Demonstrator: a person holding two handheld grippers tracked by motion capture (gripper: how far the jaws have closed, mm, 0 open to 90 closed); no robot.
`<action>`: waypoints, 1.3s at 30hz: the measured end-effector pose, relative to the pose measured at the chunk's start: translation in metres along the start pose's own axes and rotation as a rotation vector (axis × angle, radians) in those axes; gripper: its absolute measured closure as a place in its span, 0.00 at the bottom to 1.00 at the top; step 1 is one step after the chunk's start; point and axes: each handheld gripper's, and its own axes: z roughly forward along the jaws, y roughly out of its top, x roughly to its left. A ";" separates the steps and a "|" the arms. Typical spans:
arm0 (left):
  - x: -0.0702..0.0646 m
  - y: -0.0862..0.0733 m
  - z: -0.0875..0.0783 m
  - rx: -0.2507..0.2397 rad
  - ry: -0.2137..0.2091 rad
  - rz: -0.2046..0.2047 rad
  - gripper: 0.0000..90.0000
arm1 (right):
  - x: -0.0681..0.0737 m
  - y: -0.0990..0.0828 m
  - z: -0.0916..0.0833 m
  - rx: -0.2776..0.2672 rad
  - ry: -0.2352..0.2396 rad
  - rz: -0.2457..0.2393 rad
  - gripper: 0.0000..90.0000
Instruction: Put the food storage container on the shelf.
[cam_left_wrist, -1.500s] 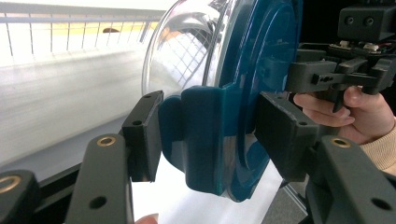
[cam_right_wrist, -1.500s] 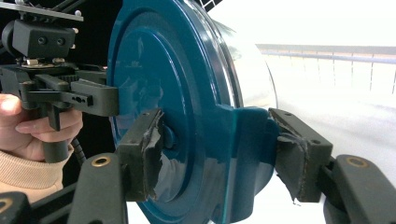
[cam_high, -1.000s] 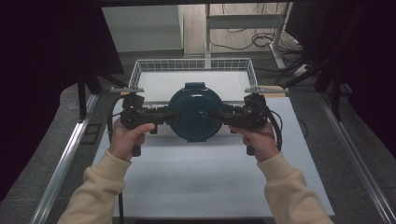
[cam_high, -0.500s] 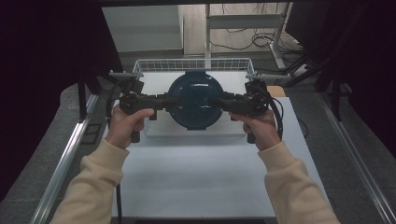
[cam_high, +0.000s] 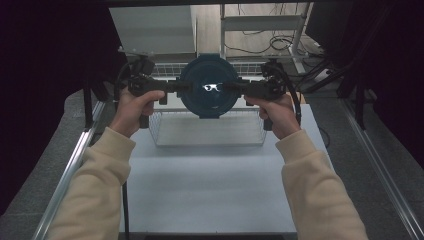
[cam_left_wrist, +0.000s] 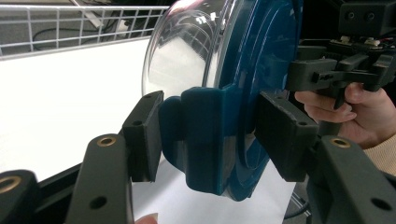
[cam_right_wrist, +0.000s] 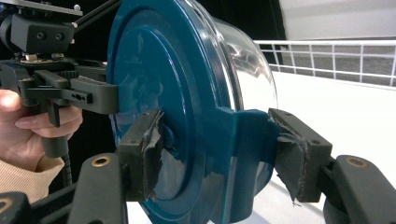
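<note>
Container: a clear round container with a blue lid, held in the air above the wire basket, lid towards the person.
Left tongs: clamped on the lid's left clip.
Right tongs: clamped on the lid's right clip.
Surface: white, bears the basket.

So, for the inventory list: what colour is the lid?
Dark teal lid, clearest in the right gripper view.

The high view is looking down the table while both gripper views are sharing, close-up, the lidded container.
</note>
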 end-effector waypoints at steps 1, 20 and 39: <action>0.004 0.002 0.002 0.001 -0.003 -0.007 0.48 | -0.002 0.002 0.002 0.000 -0.005 0.002 0.42; 0.066 0.009 0.042 0.023 -0.039 -0.149 0.48 | -0.056 0.008 0.044 0.054 -0.034 0.145 0.42; 0.095 0.005 0.068 -0.052 -0.076 -0.382 0.41 | -0.089 0.003 0.059 0.021 -0.023 0.436 0.38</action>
